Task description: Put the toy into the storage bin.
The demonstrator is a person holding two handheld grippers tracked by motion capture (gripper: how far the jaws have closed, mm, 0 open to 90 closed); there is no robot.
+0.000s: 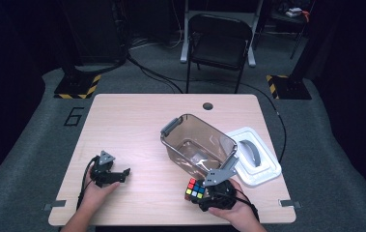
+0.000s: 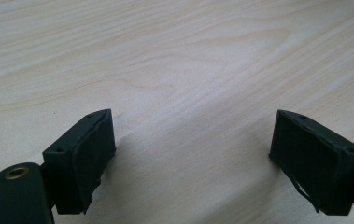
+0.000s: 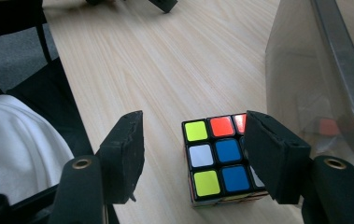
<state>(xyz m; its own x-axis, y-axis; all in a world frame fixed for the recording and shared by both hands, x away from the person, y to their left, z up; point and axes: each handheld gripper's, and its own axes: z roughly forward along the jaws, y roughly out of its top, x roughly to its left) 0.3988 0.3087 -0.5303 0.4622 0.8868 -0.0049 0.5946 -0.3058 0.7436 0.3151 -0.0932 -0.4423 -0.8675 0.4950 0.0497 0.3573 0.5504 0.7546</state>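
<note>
Cube sits between right tool jaws.

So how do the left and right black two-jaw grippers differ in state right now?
The left gripper has bare wooden table between its wide-open jaws; the right gripper has the multicoloured puzzle cube between its jaws, one jaw against it, a gap at the other. The left sits away from the clear plastic bin; the right is beside it. Both are hand-held, low over the table.
</note>
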